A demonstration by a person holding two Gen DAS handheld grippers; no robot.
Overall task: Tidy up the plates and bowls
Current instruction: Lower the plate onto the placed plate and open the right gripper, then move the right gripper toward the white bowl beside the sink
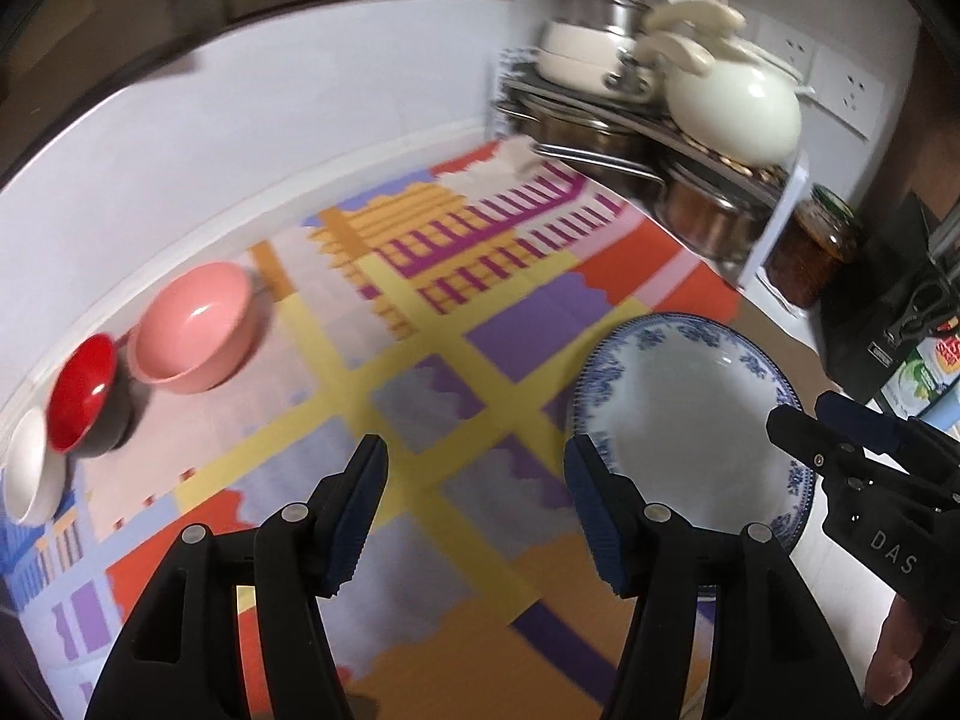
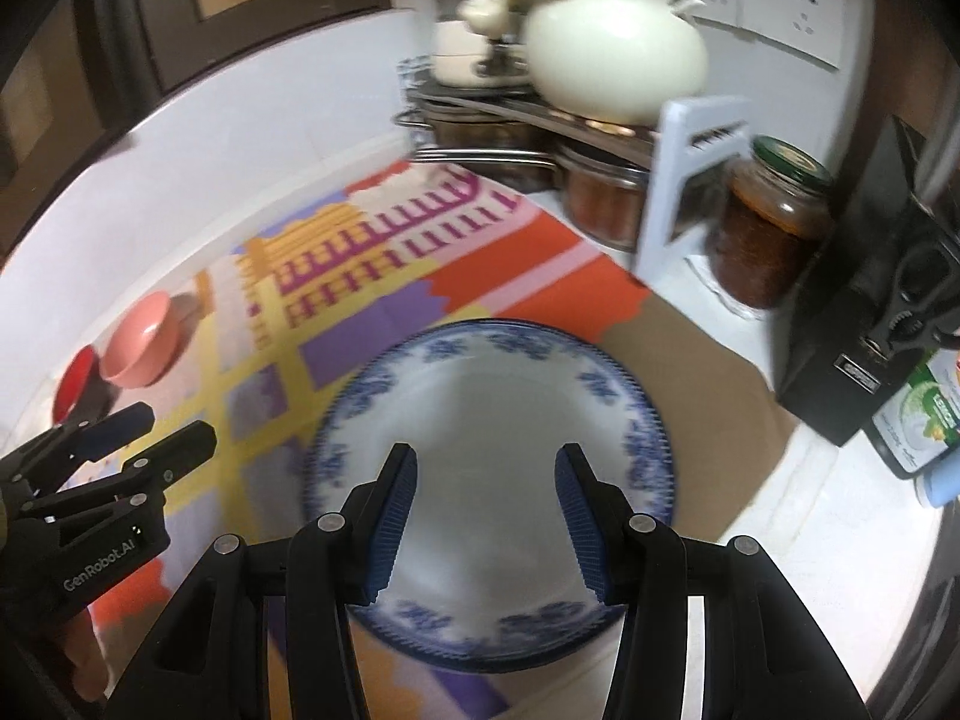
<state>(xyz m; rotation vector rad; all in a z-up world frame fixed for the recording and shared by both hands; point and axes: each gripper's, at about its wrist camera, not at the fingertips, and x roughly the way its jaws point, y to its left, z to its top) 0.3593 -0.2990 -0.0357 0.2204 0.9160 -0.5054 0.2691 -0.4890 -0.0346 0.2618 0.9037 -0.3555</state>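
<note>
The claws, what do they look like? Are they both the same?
Both look alike. The left claw and the right claw are black plastic, each with two pointed fingers lined with ribbed blue pads and dotted with round silver bolts. White letters mark their sides: "GenRobot.AI" on the left one and "DAS" on the right one. No cables show.

white plate (image 2: 489, 480) blue floral rim, pink bowl (image 1: 195, 327), red-lined black bowl (image 1: 84, 399)
</note>
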